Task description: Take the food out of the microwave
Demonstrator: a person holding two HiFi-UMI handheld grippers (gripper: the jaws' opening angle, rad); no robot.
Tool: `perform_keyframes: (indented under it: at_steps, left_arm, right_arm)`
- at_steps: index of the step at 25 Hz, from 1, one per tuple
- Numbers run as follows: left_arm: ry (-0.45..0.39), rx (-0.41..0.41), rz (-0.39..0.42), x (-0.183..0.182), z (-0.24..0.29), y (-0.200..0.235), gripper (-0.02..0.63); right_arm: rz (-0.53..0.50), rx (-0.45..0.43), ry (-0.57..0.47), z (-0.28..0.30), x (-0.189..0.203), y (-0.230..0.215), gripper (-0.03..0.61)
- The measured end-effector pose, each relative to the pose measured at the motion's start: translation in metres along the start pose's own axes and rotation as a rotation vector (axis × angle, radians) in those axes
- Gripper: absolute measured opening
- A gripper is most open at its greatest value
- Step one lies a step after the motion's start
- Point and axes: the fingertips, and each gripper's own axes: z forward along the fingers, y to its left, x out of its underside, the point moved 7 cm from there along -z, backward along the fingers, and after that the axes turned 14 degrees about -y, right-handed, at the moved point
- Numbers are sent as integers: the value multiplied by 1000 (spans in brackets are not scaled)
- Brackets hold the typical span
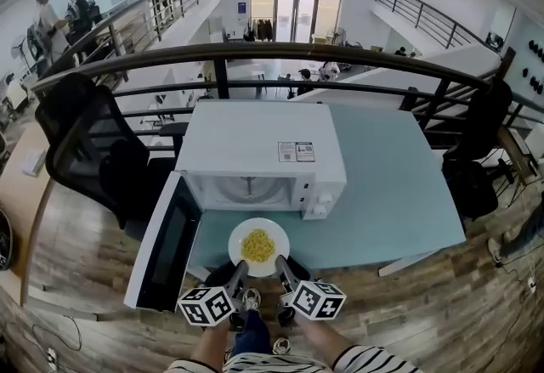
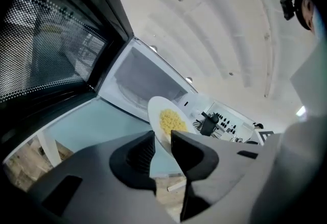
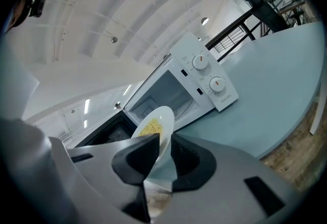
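Head view: a plate [image 1: 277, 232] of yellow food [image 1: 257, 245] is held outside the open microwave [image 1: 255, 150], above the counter [image 1: 391, 193] edge. Its near rim is clamped by left gripper [image 1: 240, 268] fingers [image 2: 137, 152] and right gripper [image 1: 281, 268] fingers [image 3: 137, 159]. Withdrawal is judged nearly done; a level set-down on the counter is called for next.

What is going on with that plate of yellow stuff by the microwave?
A person is lifting a white plate of yellow food with two tools. The left hand-held gripper and the right hand-held gripper are each clamped on the plate's near rim. The plate is outside the white microwave, just in front of its opening and above the light blue table. The microwave door hangs wide open on the left.
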Motion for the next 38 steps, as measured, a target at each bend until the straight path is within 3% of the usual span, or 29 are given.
perform_keyframes:
  at_steps: [19,38]
  left_arm:
    - [37,51,28,34,-51,-53,110]
    - [44,68,38,39,-68,-82,109]
  right_arm:
    - [9,28,-26,-84,-6,-4,80]
    - [1,29,-12,-116,-22,0,75]
